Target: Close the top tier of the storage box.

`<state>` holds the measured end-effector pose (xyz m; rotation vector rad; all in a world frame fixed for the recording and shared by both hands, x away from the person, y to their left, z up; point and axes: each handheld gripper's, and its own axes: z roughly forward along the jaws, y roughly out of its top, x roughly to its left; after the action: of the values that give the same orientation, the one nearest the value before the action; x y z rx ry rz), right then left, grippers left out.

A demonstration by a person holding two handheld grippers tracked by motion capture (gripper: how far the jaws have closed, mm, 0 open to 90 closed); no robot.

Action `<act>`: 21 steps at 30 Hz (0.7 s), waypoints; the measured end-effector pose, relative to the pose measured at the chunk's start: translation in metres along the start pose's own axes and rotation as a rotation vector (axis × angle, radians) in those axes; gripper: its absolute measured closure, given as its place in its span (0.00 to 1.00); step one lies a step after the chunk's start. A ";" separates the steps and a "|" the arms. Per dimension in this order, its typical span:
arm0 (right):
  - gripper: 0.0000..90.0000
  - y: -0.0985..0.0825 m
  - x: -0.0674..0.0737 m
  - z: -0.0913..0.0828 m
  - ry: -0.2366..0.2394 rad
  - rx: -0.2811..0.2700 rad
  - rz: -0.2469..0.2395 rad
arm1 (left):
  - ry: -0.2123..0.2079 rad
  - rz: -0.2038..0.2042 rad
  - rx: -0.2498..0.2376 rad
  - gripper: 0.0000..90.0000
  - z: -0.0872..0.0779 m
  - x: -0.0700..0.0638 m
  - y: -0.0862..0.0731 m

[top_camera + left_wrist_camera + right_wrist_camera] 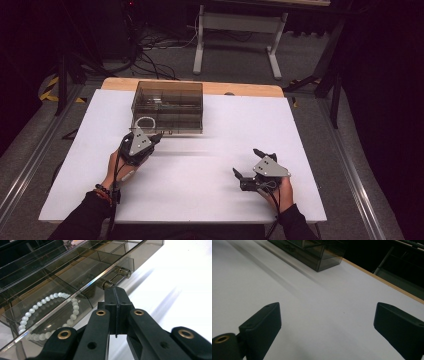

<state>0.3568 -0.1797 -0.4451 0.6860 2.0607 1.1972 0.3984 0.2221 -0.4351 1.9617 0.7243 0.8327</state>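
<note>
Bracelet of pale beads already lay inside smoked organizer box at 11 o'clock; left gripper pinched empty at the drawer knobs, drawer apparently unclosed, right gripper wide, idle

I count one smoked-plastic drawer box on one white table, and one white bead bracelet inside it. Two small round knobs show on its front. I have two grippers: the left gripper and the right gripper.
</note>
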 end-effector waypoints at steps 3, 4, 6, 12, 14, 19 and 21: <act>0.09 0.000 0.000 0.000 -0.003 -0.003 -0.001 | 0.002 -0.002 0.000 1.00 0.001 0.000 0.000; 0.09 0.000 -0.001 0.000 -0.003 -0.004 0.000 | 0.003 -0.001 0.001 0.99 0.001 0.000 0.000; 0.09 0.000 0.000 0.000 -0.005 -0.003 -0.002 | 0.005 0.000 0.001 1.00 0.001 0.000 0.000; 0.09 0.000 0.000 0.000 -0.004 -0.005 -0.001 | 0.017 -0.004 0.014 1.00 0.003 0.002 -0.002; 0.09 0.000 0.000 -0.001 -0.004 -0.008 -0.003 | 0.021 -0.008 0.019 1.00 0.004 0.003 -0.002; 0.08 0.001 0.000 -0.001 -0.003 -0.013 -0.001 | 0.027 -0.008 0.026 1.00 0.006 0.004 -0.003; 0.08 0.001 -0.001 -0.001 -0.005 -0.016 0.000 | 0.031 -0.008 0.029 1.00 0.007 0.005 -0.003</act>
<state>0.3565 -0.1805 -0.4440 0.6806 2.0449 1.2101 0.4058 0.2239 -0.4396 1.9736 0.7659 0.8542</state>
